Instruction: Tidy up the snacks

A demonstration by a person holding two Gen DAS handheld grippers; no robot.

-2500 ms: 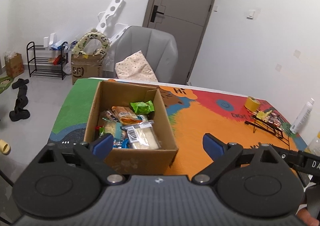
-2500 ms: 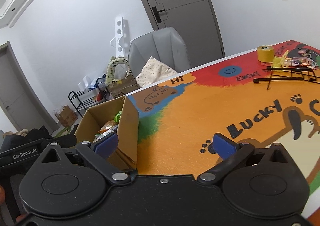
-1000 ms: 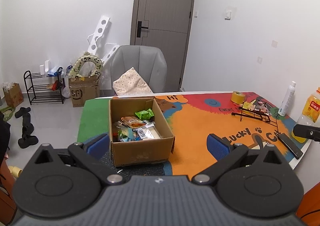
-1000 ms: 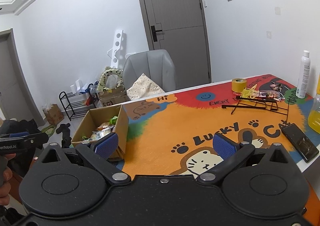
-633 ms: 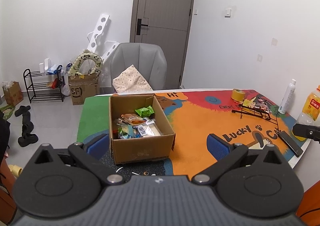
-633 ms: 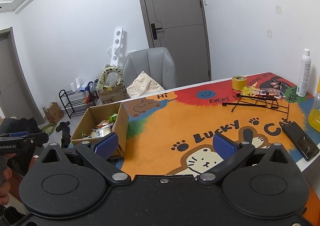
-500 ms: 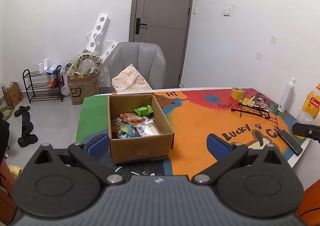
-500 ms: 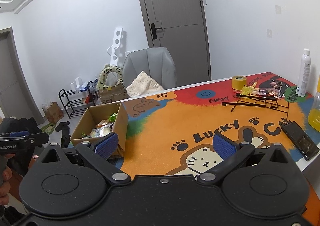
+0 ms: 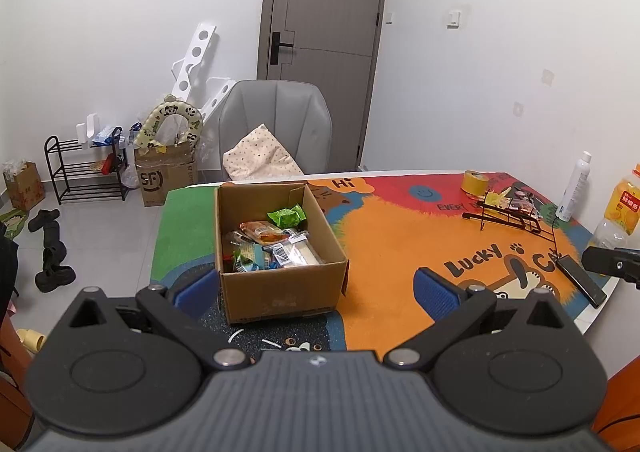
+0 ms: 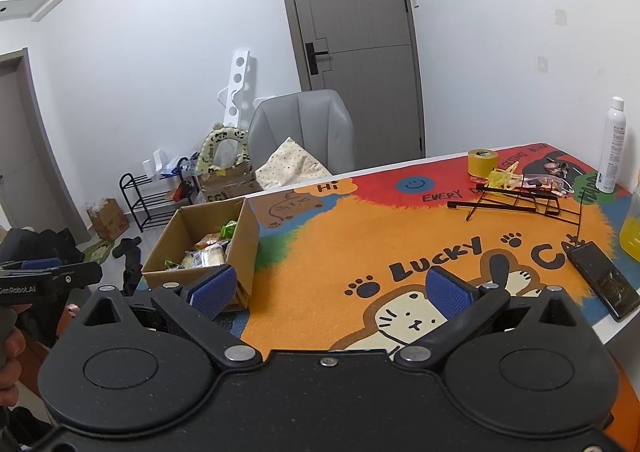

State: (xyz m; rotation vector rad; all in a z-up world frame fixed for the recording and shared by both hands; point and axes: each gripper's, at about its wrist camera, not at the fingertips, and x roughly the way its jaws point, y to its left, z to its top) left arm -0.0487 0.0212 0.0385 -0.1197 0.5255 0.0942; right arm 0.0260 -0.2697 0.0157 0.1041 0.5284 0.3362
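Our left gripper (image 9: 308,292) and right gripper (image 10: 326,290) both gape wide, empty, held back from the open brown cardboard box (image 9: 280,284) of crinkly wrapped snacks (image 9: 272,242) on the colourful cartoon table mat (image 10: 360,252). We judge the packets light, soft and slippery; pinch a sealed edge. The black wire rack (image 10: 516,200) and dark phone (image 10: 604,280) lie well apart.

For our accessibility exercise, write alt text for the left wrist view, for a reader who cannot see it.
An open cardboard box of wrapped snacks sits on a colourful cartoon table mat, just beyond the open left gripper. A grey chair and grey door stand behind the table.
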